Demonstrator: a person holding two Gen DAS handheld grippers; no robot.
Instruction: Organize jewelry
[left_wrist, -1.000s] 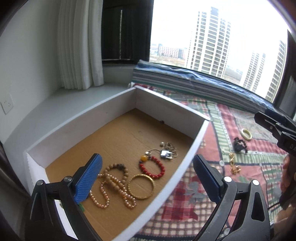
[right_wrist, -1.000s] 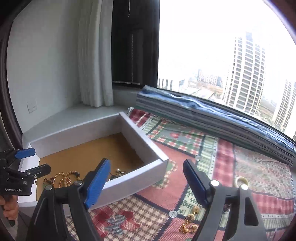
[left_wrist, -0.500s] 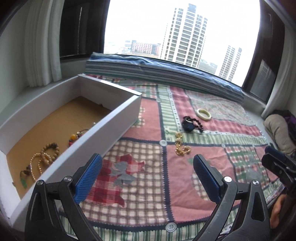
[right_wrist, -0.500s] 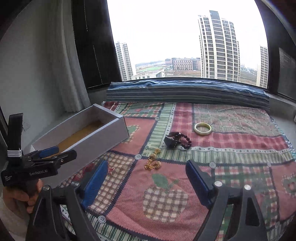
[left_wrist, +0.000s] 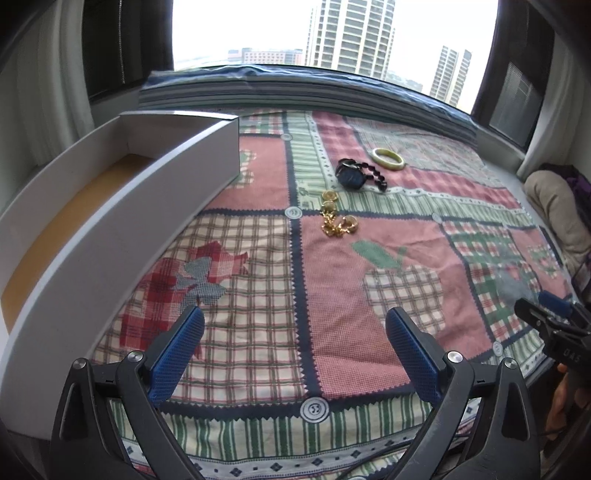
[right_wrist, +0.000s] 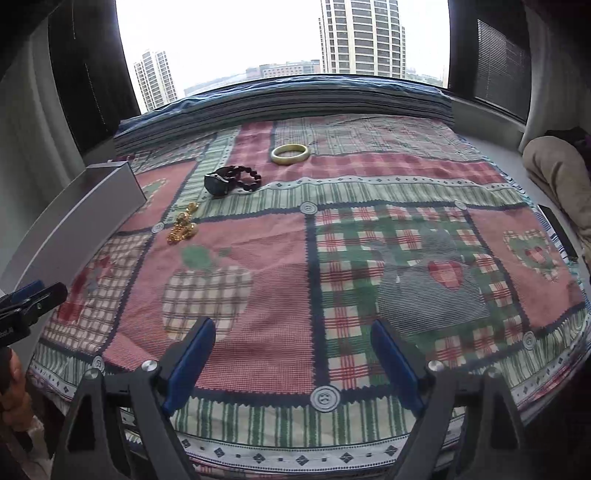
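Note:
On the patchwork quilt (left_wrist: 332, 288) (right_wrist: 332, 258) lie a gold chain with rings (left_wrist: 336, 219) (right_wrist: 183, 225), a black watch with a dark bead bracelet (left_wrist: 356, 173) (right_wrist: 229, 181) and a pale jade bangle (left_wrist: 388, 158) (right_wrist: 290, 152). A white box with a brown cardboard floor (left_wrist: 122, 206) (right_wrist: 85, 210) stands at the left. My left gripper (left_wrist: 293, 347) is open and empty over the quilt's near part. My right gripper (right_wrist: 291, 350) is open too, nothing between its blue pads. Each gripper also shows at the edge of the other's view (left_wrist: 546, 314) (right_wrist: 26, 295).
A folded striped blanket (right_wrist: 295, 103) runs along the window sill behind the quilt. A beige cushion (left_wrist: 554, 206) (right_wrist: 554, 173) lies at the right edge. A hand (right_wrist: 11, 384) holds the left gripper's handle. The quilt's front edge is just below the fingers.
Both grippers swung right, away from the box and down toward the quilt. The jewelry inside the box has dropped out of sight; the loose pieces on the quilt now sit ahead.

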